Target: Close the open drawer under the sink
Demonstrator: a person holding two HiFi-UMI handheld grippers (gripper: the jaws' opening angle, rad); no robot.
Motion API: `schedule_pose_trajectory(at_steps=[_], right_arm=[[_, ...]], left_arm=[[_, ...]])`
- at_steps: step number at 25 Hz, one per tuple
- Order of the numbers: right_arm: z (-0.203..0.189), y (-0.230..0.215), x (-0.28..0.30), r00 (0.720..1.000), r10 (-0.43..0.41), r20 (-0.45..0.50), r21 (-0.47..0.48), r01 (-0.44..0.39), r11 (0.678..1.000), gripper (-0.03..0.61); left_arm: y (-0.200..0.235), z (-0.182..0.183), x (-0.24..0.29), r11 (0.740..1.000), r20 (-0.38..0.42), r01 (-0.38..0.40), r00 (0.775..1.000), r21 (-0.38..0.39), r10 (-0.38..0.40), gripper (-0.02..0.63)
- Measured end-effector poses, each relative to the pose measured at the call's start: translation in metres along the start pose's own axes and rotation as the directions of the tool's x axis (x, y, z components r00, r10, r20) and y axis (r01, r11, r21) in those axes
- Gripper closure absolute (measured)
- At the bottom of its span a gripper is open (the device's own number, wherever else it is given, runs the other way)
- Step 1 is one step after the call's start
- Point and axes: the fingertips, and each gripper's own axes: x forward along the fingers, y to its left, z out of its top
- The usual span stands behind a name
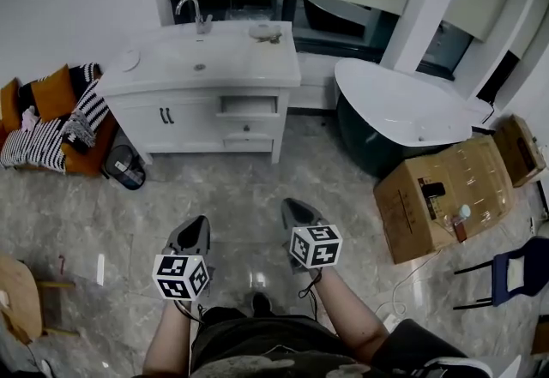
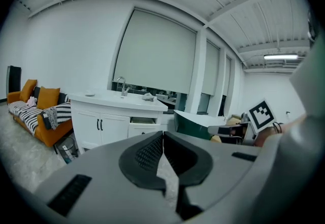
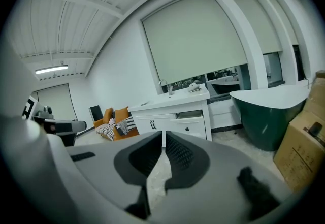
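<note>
The drawer [image 1: 247, 105] is the top right one in the white cabinet [image 1: 184, 129] under the sink [image 1: 199, 62], at the far side of the room. It stands pulled out a little toward the near side, its inside showing as a dark slot above the front. Its front runs left to right, and it slides near to far, so shutting it calls for a straight push away, into the cabinet.

From the tongs the drawer lies straight ahead and well apart, across bare floor [image 1: 244, 179]. In the head view it sits about midway between the two, so neither has a clear lead; the right tongs [image 1: 297, 207] look slightly farther forward than the left tongs [image 1: 198, 223].

Both tongs are closed, pads together, and hold nothing. Both point forward and a little down toward the cabinet. The gap must be closed before either can touch the drawer front.
</note>
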Motion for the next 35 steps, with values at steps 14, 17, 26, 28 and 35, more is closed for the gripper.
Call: schedule_pose_trajectory(at_steps=[14,17,26,28,35], right_arm=[[-0.010,-0.015,0.038,0.998,0.013,-0.057,0.023,-0.012,1.000,0.543],[-0.011,-0.020,0.049,0.998,-0.004,-0.065,0.032,0.007,0.999,0.543],[0.003,-0.030,0.112,0.995,-0.049,-0.091,0.025,0.051,0.998,0.543],[0.005,-0.031,0.131,0.994,-0.055,-0.099,0.025,0.057,0.998,0.543],[0.016,-0.035,0.214,0.987,-0.098,-0.130,0.020,0.102,0.995,0.543]], left_arm=[[0.019,0.003,0.040,1.000,-0.015,-0.007,1.000,-0.013,0.006,0.598],[0.029,0.004,0.053,1.000,-0.022,0.002,1.000,-0.008,-0.002,0.598],[0.084,0.013,0.107,0.999,-0.042,0.019,0.999,-0.030,-0.021,0.598],[0.098,0.018,0.122,0.999,-0.048,0.026,0.998,-0.032,-0.027,0.598],[0.162,0.032,0.187,0.999,-0.083,0.042,0.996,-0.024,-0.044,0.598]])
